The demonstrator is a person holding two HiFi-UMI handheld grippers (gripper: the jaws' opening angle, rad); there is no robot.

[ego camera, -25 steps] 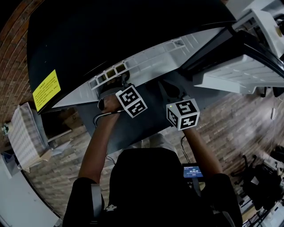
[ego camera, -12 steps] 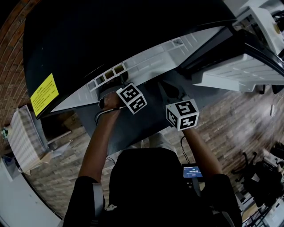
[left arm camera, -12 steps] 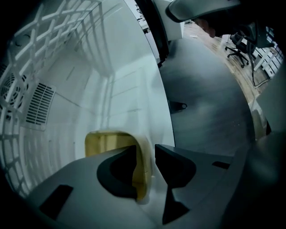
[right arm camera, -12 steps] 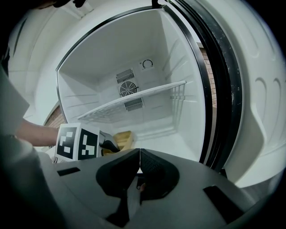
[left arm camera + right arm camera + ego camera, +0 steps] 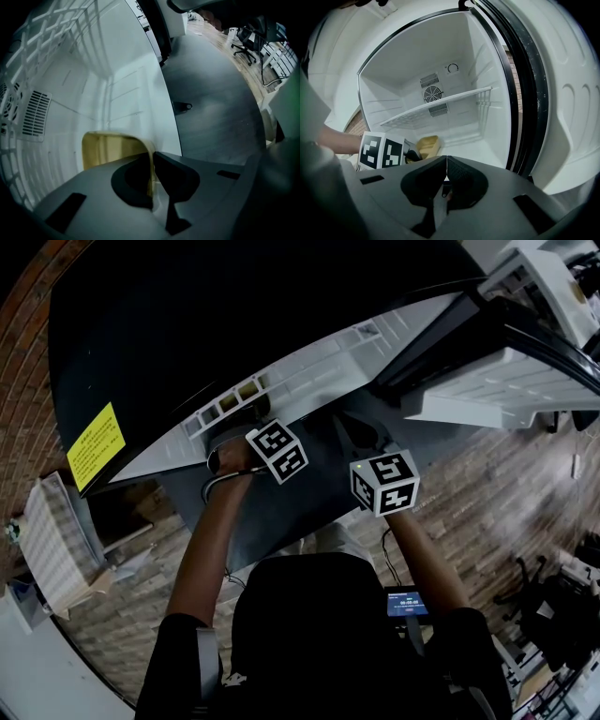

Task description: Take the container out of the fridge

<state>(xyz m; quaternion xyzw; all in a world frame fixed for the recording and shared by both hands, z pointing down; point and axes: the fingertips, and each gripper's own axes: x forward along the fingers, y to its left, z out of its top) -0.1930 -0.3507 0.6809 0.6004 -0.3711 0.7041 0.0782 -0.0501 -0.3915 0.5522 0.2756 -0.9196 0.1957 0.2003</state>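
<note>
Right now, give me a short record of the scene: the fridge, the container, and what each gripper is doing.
fridge: open, white inside
wire shelf: bare, across the middle
container: yellowish, on the fridge floor below the shelf
left gripper: inside the fridge, jaws closing with the container's wall between them
right gripper: outside the fridge, jaws together, nothing held
task status: container not yet out

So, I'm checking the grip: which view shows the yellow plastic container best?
The left gripper view: the yellow plastic container sits close, its thin wall between the closing jaws of the left gripper. The right gripper view shows it small, on the white fridge floor. The head view doesn't show it clearly.
</note>
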